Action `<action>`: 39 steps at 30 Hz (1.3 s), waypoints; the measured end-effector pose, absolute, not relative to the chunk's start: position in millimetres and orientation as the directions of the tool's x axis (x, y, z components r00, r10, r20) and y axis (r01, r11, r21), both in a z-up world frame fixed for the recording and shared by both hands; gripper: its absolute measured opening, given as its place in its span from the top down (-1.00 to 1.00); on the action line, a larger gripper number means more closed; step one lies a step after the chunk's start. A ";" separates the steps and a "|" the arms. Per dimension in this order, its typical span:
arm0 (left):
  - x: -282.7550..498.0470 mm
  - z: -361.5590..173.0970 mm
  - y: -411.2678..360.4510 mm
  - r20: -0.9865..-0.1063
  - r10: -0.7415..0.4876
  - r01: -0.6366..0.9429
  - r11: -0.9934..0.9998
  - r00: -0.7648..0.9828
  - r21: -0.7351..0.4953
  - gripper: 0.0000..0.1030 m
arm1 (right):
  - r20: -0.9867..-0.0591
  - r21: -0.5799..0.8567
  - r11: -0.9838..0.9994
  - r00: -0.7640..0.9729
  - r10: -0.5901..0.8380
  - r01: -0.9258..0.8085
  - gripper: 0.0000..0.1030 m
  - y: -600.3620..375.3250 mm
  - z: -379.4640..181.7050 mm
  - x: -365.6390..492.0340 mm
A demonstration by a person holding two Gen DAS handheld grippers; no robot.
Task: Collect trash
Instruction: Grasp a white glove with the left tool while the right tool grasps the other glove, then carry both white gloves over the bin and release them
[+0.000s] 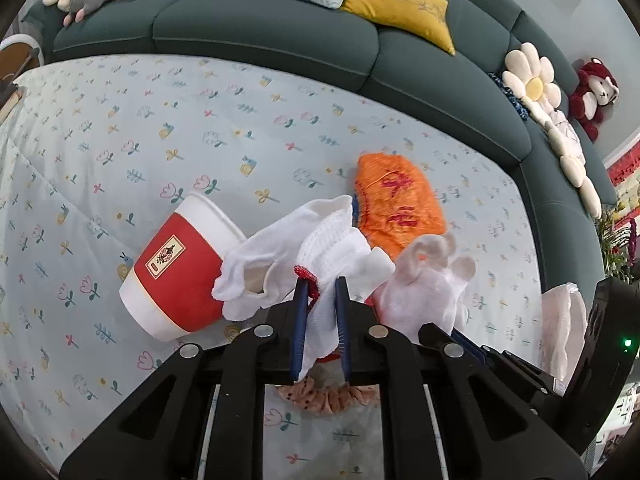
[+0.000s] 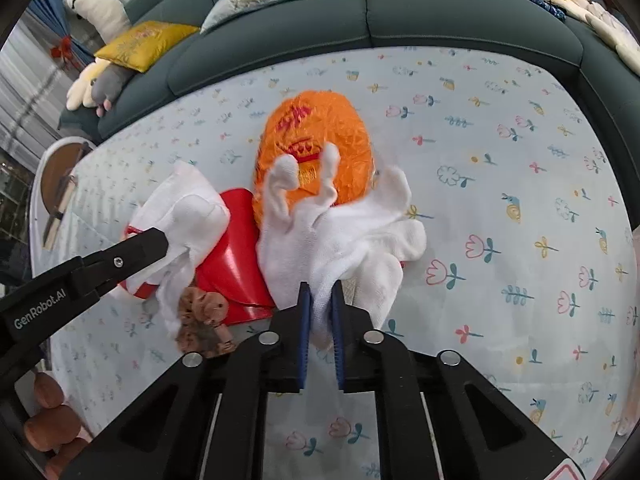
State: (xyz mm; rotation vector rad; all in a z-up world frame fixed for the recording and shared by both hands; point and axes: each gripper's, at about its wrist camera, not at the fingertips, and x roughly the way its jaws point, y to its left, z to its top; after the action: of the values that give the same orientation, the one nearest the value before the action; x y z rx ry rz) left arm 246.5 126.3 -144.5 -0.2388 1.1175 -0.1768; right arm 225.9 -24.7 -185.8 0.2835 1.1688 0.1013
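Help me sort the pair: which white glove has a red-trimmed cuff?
The white glove pinched by the left gripper, draped over the red cup; its cuff shows red trim. The other glove shows none.

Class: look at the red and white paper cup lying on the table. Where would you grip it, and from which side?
The cup lies on its side, its open mouth toward the sofa, partly under a white glove. Probably best: come from above at the mouth end and pinch the rim, one finger inside. The round body may roll or crush.
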 end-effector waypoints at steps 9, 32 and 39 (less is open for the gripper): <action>227.8 -97.2 104.0 -0.826 -0.282 0.072 0.956 0.487 -0.284 0.75 | -0.827 0.300 0.951 0.516 0.222 0.071 0.86 -47.4 -126.2 205.4; 151.1 18.5 -41.9 -0.713 -0.408 0.378 0.901 0.570 -0.214 0.75 | -0.649 0.338 0.919 0.758 0.072 0.202 0.86 -175.6 1.2 104.6; 122.8 31.5 -98.1 -0.698 -0.451 0.480 0.860 0.556 -0.173 0.75 | -0.619 0.351 0.896 0.785 0.004 0.272 0.86 -226.5 13.8 65.9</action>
State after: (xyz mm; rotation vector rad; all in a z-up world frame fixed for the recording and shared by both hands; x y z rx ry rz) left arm 122.8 -98.1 31.5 0.0391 0.8125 -0.5494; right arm 65.9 -226.5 13.8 0.4440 0.6567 -0.1498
